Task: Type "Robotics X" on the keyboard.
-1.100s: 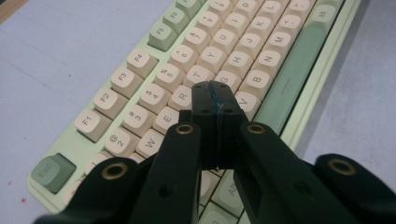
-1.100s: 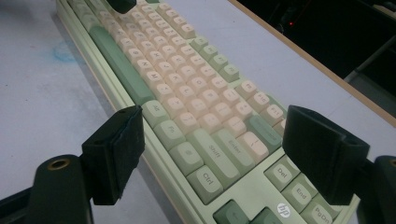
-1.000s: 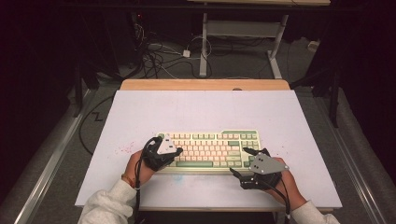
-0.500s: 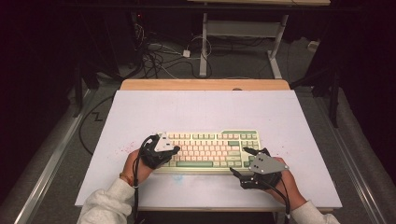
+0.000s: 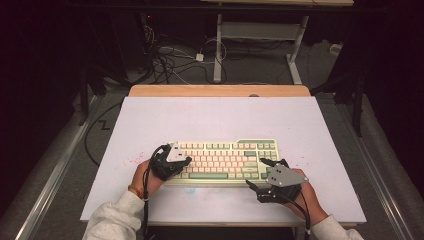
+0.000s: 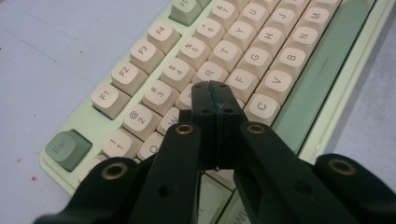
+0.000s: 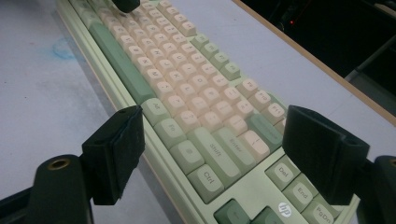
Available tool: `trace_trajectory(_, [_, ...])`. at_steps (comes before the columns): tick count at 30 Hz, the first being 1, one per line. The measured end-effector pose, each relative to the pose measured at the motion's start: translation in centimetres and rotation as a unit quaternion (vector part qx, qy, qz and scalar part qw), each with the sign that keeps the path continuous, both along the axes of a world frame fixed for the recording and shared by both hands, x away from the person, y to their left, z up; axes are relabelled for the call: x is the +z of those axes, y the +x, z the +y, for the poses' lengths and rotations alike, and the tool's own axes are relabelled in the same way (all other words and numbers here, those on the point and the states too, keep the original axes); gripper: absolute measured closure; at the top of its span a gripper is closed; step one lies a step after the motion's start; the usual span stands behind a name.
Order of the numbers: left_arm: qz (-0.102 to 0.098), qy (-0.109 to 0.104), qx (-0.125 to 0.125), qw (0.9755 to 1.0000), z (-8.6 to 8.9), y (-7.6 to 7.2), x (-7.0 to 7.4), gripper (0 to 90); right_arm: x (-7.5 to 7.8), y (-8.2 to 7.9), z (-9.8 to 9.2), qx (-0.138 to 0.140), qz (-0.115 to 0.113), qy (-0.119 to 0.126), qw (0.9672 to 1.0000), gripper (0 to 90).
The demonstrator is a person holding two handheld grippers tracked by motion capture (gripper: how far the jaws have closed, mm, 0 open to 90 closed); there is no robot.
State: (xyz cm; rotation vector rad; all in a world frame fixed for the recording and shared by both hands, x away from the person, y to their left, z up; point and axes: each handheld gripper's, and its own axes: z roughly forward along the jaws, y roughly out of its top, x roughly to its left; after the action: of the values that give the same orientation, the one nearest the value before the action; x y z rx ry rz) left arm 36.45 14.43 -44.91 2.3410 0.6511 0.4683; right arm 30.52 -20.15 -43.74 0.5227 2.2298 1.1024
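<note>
One pale table (image 5: 220, 120), dark room

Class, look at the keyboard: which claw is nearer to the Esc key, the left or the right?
Left. The left claw sits shut over the letter keys near the Esc key; the right claw hangs open at the keyboard's opposite end.

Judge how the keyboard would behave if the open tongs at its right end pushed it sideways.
The keyboard looks like a rigid slab lying flat, so it would probably slide or pivot rather than bend or tip. The smooth table suggests little resistance. The shut left tongs over the keys might act as a pivot.
</note>
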Motion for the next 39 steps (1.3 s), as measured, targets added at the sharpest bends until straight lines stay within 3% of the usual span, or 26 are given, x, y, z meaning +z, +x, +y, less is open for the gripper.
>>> trace_trajectory(39, [-0.002, 0.01, 0.003, 0.9999, 0.11, 0.04, -0.37, 87.8, 0.0, -0.13, 0.1, 0.003, -0.002, -0.005, 1.0, 22.1])
